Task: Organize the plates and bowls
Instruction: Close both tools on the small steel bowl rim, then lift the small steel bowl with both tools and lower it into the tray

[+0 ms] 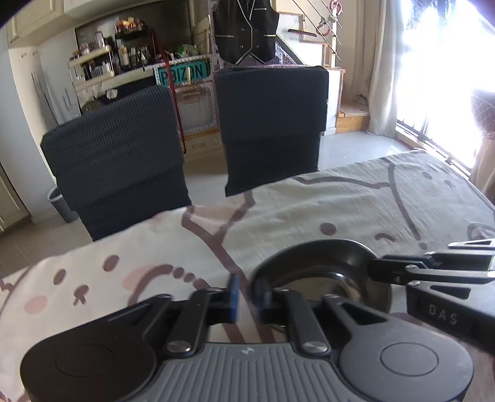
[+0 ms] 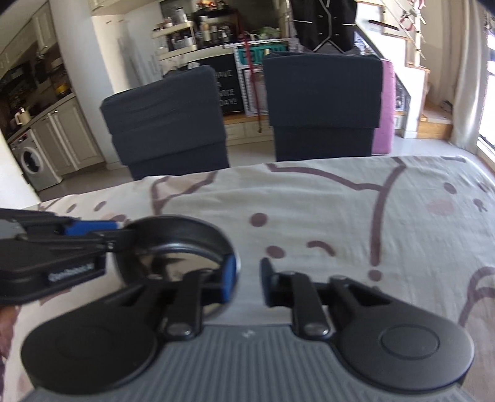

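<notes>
Across the table (image 1: 355, 198) from us stand two dark fabric-covered chairs (image 1: 117, 160), pushed up to its far edge, with kitchen shelves full of bottles (image 1: 102, 58) behind them and a black vest (image 1: 244, 27) hanging above. A washing machine (image 2: 34, 160) shows at the far left in the right wrist view. A cartoon-print tablecloth (image 2: 324, 210) covers the table, and nothing lies on the cloth between us and the chairs.

The task's thing, a black bowl with a shiny metal inside (image 1: 321, 275), sits on the cloth between our two tools, close to the near edge. Our left claw (image 1: 246, 298) reaches level over the table with its blue-padded fingers spread a little, the right finger just beside the bowl's left rim; we cannot tell whether it touches. Our right claw (image 2: 247, 283) comes in from the opposite side, also spread, its left finger against or over the bowl's right rim, gripping nothing.
</notes>
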Tool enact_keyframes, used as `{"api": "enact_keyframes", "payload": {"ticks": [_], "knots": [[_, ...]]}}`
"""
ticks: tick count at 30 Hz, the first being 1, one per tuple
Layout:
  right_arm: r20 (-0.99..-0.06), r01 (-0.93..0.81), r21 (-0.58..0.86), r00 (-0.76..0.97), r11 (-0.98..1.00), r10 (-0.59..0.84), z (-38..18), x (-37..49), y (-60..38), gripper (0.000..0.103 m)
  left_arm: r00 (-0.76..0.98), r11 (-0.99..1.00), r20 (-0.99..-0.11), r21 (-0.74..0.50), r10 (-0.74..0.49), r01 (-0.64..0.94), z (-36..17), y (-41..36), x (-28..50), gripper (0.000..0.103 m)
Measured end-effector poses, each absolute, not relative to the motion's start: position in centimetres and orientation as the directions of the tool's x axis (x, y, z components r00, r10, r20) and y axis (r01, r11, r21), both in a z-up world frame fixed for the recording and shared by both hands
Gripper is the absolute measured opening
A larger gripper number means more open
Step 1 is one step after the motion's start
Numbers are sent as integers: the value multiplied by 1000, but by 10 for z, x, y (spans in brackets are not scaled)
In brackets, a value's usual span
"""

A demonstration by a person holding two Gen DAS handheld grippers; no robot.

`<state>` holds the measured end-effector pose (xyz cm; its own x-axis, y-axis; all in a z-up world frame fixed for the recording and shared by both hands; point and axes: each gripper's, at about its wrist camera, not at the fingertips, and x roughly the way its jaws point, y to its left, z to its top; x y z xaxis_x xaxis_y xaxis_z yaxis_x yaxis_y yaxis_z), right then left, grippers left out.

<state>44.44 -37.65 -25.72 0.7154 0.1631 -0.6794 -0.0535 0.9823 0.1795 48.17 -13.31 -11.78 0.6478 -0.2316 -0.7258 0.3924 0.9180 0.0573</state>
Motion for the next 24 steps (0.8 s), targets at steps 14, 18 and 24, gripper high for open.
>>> {"api": "enact_keyframes", "payload": {"ticks": [14, 18, 24], "knots": [[-694, -99, 150, 698, 984, 176, -214, 384, -374, 4, 655, 918, -707, 20, -267, 396, -65, -127, 409, 6], [-697, -109, 110, 700, 988, 155, -191, 349, -375, 4, 663, 915, -692, 9, -286, 403, -42, -128, 373, 6], [-687, -123, 86, 712, 989, 148, -167, 285, -386, 5, 662, 902, -676, -8, -323, 432, -23, -132, 320, 6]]}}
